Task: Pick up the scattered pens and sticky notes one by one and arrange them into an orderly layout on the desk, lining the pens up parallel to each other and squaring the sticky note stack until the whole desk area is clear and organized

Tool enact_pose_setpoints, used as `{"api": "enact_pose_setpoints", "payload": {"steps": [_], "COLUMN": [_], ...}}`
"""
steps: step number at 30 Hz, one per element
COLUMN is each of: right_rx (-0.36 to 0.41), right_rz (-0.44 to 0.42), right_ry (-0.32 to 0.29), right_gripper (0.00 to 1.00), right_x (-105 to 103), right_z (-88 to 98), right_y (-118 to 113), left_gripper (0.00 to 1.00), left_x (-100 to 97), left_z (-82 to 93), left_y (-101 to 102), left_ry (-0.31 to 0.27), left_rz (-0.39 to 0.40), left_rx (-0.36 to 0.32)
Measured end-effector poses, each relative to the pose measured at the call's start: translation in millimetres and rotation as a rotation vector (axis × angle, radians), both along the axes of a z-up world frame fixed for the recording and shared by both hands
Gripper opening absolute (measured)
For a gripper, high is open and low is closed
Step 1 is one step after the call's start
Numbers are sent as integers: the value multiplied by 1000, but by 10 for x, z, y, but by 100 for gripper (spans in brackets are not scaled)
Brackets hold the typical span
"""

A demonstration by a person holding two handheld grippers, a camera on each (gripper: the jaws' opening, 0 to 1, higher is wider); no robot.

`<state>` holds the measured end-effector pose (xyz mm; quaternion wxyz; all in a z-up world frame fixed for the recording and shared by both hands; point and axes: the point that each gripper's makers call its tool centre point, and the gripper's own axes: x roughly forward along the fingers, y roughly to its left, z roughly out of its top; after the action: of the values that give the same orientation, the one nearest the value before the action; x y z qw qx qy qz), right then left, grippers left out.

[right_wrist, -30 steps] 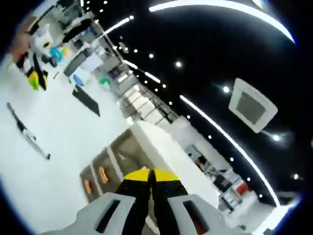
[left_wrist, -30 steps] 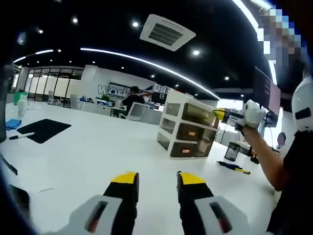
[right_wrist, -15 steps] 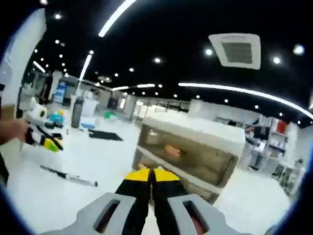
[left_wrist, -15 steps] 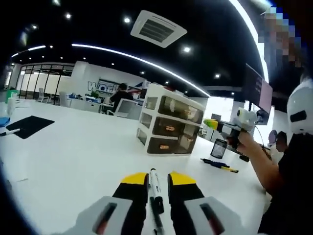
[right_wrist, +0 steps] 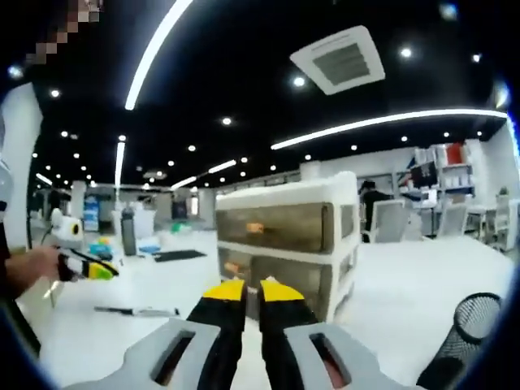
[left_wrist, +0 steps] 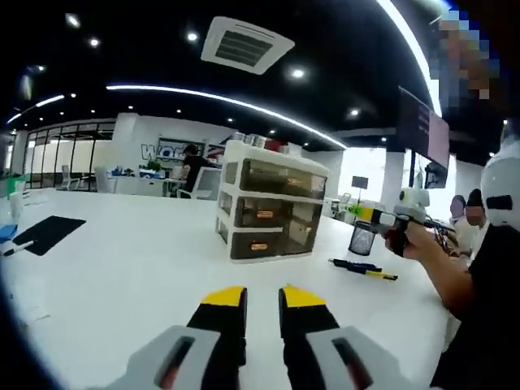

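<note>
In the left gripper view, your left gripper (left_wrist: 262, 296) hangs above the white desk (left_wrist: 130, 260), its yellow-tipped jaws a narrow gap apart with nothing between them. Ahead of it stands a white drawer unit (left_wrist: 264, 211) with smoky translucent drawers. Just past the unit on the right, a dark pen with a yellow end (left_wrist: 363, 269) lies flat on the desktop, close to a black mesh pen cup (left_wrist: 361, 238). At the far left edge, a white marker with a dark cap (left_wrist: 18, 248) rests on the desk just beside a black mat (left_wrist: 46, 232). Your right gripper (left_wrist: 388, 218) comes in from the right, held up in your hand (left_wrist: 413, 241) above the pen and the cup; from here you cannot tell how its jaws stand. In the right gripper view, the right gripper (right_wrist: 252, 291) points at the drawer unit (right_wrist: 288, 244), its jaws close together with only a thin slit between them and nothing clamped. A dark pen (right_wrist: 136, 310) lies on the desk (right_wrist: 114, 333) to the left, well apart from the unit, and your left gripper (right_wrist: 89, 267) hovers above it at the left edge. The mesh cup (right_wrist: 467, 325) sits at the lower right. No sticky notes can be made out.
</note>
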<state>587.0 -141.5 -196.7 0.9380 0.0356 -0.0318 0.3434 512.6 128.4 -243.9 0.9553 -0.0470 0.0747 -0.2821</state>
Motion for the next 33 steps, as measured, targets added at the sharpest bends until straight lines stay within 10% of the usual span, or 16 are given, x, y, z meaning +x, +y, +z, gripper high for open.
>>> {"api": "enact_pose_setpoints", "payload": {"steps": [14,21,29,33], "right_rx": [-11,-20,-99,-169], "right_rz": [-54,-19,0,1], "right_ry": [128,303,405,469], "right_gripper": [14,14,19,21], "right_x": [-394,-633,-848,-933], "right_z": [-210,-614,-909,-1024], "right_y": [-794,-1026,-1010,-995], "left_gripper": [20,22,25,30], "left_x": [141,216,237,359], "left_z": [82,25,-85,180], "left_y": [-412,-404,-1100,-1503], "left_ry": [-15,25,69,-21], "left_rz": [-30,-25,-272,-401], "left_rx": [14,100,188,265]}}
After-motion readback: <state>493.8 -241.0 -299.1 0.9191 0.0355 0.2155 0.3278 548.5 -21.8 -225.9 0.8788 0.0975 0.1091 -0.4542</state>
